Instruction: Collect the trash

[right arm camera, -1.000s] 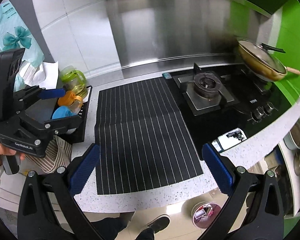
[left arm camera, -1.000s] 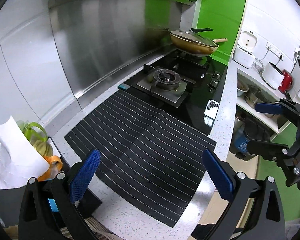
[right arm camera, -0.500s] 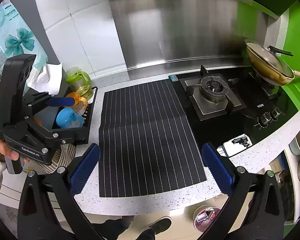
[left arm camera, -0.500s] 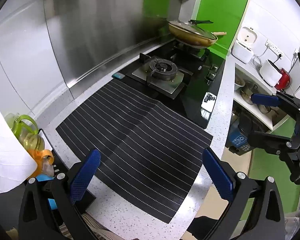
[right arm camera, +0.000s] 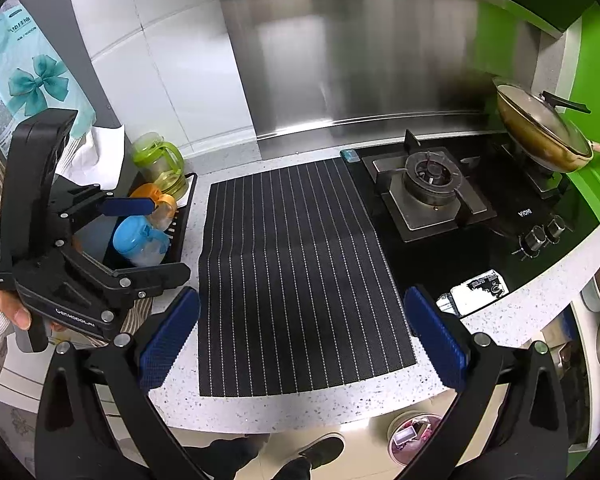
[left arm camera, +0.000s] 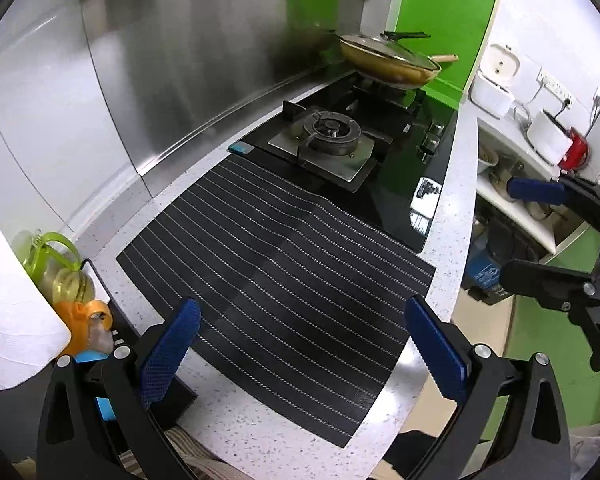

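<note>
A small teal packet (left arm camera: 240, 147) (right arm camera: 350, 155) lies on the counter at the far corner of the black striped mat (left arm camera: 284, 264) (right arm camera: 296, 272). A white and black printed piece (left arm camera: 425, 199) (right arm camera: 476, 289) rests on the black glass hob near the counter's front edge. A round bin with scraps (right arm camera: 414, 438) stands on the floor below the counter. My left gripper (left arm camera: 300, 344) (right arm camera: 160, 238) hovers open over the mat's left end, holding nothing. My right gripper (right arm camera: 300, 336) (left arm camera: 516, 234) is open and empty above the mat's front edge.
A black rack (right arm camera: 184, 216) left of the mat holds green, orange and blue cups. A lidded frying pan (right arm camera: 540, 132) sits on the far burner, and the near burner (right arm camera: 430, 174) is bare. White paper (left arm camera: 8, 320) hangs at left. A person's shoes (right arm camera: 320, 448) show below.
Both views have drawn back and up a little from the counter. In the right wrist view the left gripper has drifted right, towards the rack. Both stay open and empty.
</note>
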A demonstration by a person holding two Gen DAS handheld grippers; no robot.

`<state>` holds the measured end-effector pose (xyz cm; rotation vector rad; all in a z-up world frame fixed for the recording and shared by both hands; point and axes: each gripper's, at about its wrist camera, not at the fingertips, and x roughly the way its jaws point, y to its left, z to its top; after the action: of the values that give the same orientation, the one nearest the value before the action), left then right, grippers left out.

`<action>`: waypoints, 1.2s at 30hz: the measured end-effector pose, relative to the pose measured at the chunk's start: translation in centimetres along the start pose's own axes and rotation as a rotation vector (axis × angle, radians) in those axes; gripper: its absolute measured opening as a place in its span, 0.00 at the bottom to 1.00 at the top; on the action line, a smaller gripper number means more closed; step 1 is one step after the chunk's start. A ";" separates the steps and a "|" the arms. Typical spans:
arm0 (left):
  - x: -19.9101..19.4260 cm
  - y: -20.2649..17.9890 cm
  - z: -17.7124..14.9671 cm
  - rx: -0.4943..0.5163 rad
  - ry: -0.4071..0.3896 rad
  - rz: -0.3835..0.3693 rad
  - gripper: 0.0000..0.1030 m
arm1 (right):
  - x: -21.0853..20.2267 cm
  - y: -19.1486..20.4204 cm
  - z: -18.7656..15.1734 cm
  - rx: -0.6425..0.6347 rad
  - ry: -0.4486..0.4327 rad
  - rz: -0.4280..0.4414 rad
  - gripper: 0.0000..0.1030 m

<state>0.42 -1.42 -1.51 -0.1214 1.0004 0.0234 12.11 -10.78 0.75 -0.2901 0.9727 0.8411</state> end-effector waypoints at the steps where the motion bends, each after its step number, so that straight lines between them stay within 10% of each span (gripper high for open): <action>1: -0.1 0.1 0.0 -0.009 -0.007 -0.003 0.95 | 0.0 0.0 0.0 -0.001 -0.001 0.000 0.97; 36: 0.0 1.4 0.5 -0.056 -0.020 0.001 0.95 | 0.1 -0.1 0.2 -0.013 0.001 0.001 0.97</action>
<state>0.76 0.04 -1.33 -0.1711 0.9805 0.0537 12.32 -10.74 0.77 -0.3007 0.9687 0.8486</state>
